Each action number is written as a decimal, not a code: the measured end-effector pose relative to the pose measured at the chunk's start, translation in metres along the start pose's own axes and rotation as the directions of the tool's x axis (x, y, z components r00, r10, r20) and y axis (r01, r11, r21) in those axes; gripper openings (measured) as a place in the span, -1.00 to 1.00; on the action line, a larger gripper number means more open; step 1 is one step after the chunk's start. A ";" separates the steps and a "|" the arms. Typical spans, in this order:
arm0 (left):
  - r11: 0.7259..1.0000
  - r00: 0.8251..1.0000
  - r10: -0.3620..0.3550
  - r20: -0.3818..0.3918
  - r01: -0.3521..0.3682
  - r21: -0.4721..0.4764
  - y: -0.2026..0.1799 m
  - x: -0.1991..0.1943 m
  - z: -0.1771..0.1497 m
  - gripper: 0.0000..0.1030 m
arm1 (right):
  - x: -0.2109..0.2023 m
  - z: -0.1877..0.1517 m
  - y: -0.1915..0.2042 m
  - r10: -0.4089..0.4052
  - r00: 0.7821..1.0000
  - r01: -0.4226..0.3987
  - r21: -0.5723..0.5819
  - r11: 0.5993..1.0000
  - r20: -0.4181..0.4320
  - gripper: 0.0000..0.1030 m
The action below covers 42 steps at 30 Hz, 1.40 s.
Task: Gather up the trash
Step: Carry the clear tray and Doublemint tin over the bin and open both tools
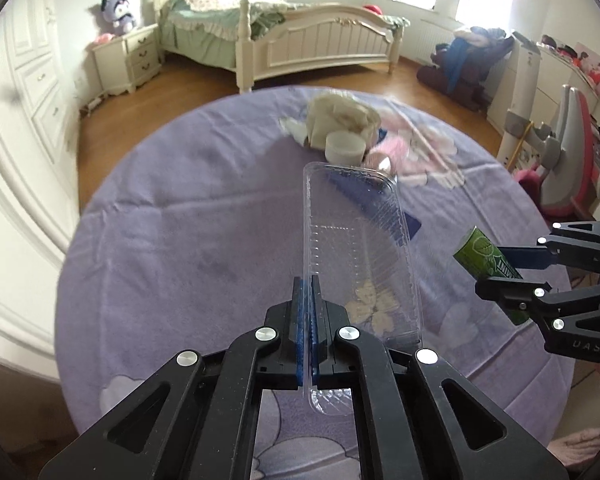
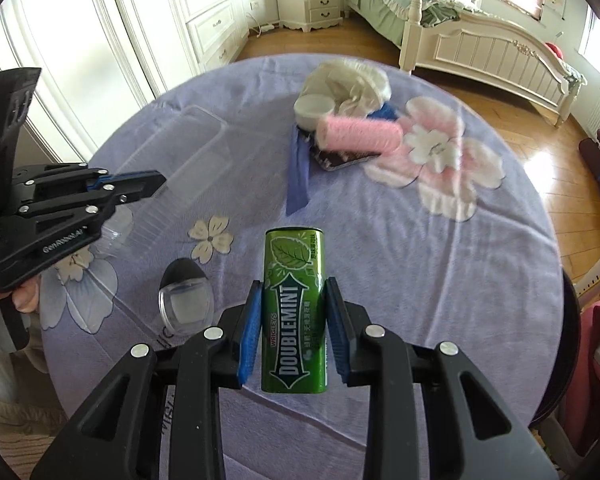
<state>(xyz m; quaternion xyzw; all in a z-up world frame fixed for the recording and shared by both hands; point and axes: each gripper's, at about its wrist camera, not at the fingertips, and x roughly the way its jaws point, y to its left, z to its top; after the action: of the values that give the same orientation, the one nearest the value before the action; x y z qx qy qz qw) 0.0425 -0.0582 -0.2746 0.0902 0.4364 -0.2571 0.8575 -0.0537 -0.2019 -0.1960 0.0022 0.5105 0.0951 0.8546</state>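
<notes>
My left gripper (image 1: 309, 284) is shut on the rim of a clear plastic tray (image 1: 356, 248) and holds it above the purple tablecloth (image 1: 188, 216). In the right wrist view the left gripper (image 2: 156, 184) and the clear tray (image 2: 180, 160) show at the left. My right gripper (image 2: 292, 288) is shut on a green Doublemint gum container (image 2: 294, 308), held above the cloth. In the left wrist view the right gripper (image 1: 484, 270) and the green container (image 1: 486, 258) show at the right.
At the table's far side lie a crumpled beige cloth (image 2: 348, 80), a white cup (image 2: 314, 110), a pink roll (image 2: 358, 134), a blue strip (image 2: 298, 172) and a dark packet (image 2: 336, 160). A clear round lid (image 2: 186, 306) lies near the front. A bed (image 1: 292, 36) stands behind.
</notes>
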 end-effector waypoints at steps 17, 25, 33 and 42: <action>0.995 0.992 -0.001 0.128 -0.012 0.101 -0.070 -0.028 0.043 -0.94 | -0.051 -0.005 -0.042 -0.087 0.992 0.086 0.017 0.996 0.093 -0.43; 0.985 0.990 -0.056 0.132 0.033 0.168 -0.118 -0.017 0.069 -0.94 | -0.070 -0.010 -0.088 -0.143 0.980 0.131 0.090 0.987 0.136 -0.43; 0.949 0.981 -0.172 0.088 0.142 0.280 -0.208 0.025 0.107 -0.94 | -0.072 -0.025 -0.168 -0.229 0.966 0.202 0.203 0.958 0.122 -0.43; 0.878 0.961 -0.272 -0.051 0.269 0.396 -0.325 0.100 0.132 -0.93 | -0.068 -0.059 -0.284 -0.371 0.929 0.340 0.374 0.863 0.012 -0.42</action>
<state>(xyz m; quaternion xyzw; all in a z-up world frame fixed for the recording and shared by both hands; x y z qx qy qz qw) 0.0150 -0.4209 -0.2523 0.2004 0.3806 -0.4581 0.7779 -0.0906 -0.4977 -0.1933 0.0709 0.4746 -0.1610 0.8624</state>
